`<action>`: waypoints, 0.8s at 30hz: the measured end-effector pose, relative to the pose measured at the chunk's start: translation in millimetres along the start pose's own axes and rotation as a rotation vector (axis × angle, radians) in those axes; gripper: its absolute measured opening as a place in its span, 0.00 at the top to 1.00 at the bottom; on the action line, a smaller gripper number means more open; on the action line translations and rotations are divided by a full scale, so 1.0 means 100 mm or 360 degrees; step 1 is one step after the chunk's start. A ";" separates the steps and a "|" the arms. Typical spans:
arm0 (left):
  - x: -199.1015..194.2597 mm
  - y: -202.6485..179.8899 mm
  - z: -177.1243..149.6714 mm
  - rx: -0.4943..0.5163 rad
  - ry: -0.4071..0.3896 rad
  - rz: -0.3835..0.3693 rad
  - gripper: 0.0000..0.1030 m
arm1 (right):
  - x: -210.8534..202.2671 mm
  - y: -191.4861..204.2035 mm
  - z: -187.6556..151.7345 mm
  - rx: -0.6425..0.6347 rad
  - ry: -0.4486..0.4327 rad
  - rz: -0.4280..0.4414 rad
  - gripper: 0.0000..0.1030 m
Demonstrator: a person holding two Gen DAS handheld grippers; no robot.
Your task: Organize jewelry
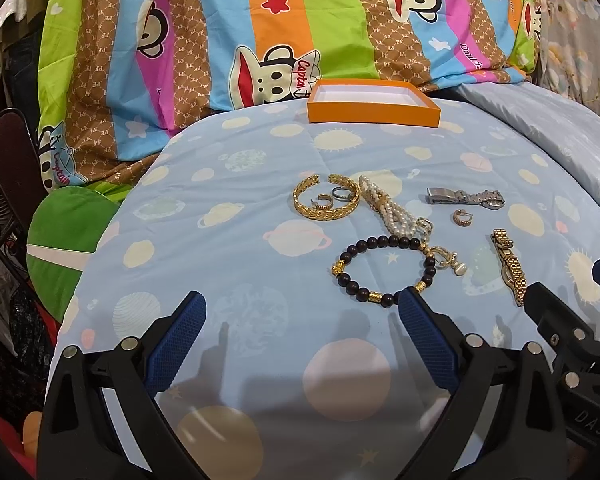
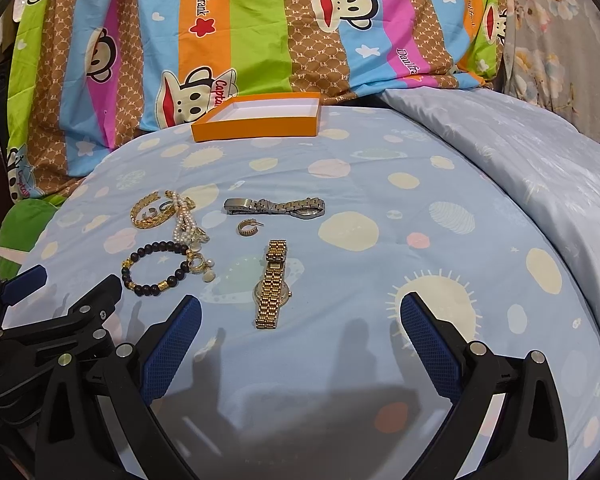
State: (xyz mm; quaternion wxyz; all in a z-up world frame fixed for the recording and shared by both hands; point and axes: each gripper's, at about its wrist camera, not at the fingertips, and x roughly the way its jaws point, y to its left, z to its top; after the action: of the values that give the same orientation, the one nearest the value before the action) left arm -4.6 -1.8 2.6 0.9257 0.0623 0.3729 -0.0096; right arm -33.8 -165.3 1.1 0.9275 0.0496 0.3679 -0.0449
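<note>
Jewelry lies on a light blue planet-print bedspread (image 1: 260, 320). A gold bangle (image 1: 326, 198) encircles small rings. Beside it are a pearl bracelet (image 1: 384, 208), a dark bead bracelet (image 1: 384, 272), a silver watch (image 1: 466, 197), a gold hoop earring (image 1: 463, 217) and a gold watch (image 1: 509, 266). An empty orange box (image 1: 370, 102) sits at the far edge. My left gripper (image 1: 302, 308) is open, just short of the bead bracelet. My right gripper (image 2: 300, 312) is open, around the near end of the gold watch (image 2: 273, 283). The orange box (image 2: 260, 118) also shows there.
A colourful striped monkey-print blanket (image 1: 260, 32) rises behind the box. A pale blue quilt (image 2: 520, 152) is bunched at the right. A green cushion (image 1: 68, 240) and dark clutter lie off the bed's left edge.
</note>
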 end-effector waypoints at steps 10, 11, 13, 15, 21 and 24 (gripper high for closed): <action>0.01 0.00 0.00 0.0001 0.0003 0.0000 0.08 | 0.00 0.00 0.00 0.0000 0.0000 -0.0001 0.05; 0.01 0.00 0.00 0.0001 0.0003 0.0000 0.08 | 0.00 0.00 0.00 0.0000 0.0000 0.0001 0.05; 0.01 0.00 0.00 0.0001 0.0003 0.0001 0.08 | 0.00 0.00 0.00 0.0001 0.0000 0.0000 0.05; 0.01 -0.01 0.00 0.0001 0.0004 0.0000 0.08 | 0.00 0.00 0.00 0.0001 0.0001 0.0001 0.05; 0.01 0.00 0.00 0.0000 0.0005 -0.0003 0.08 | 0.00 0.00 0.00 0.0001 0.0002 0.0001 0.05; 0.01 -0.01 0.00 0.0000 0.0005 -0.0007 0.08 | 0.01 0.00 0.00 0.0008 0.0010 0.0010 0.05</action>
State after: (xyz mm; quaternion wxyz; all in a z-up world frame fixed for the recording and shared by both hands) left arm -4.1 -2.5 1.5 0.9251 0.0615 0.3745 -0.0116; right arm -33.4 -165.9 0.3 0.9263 0.0533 0.3706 -0.0428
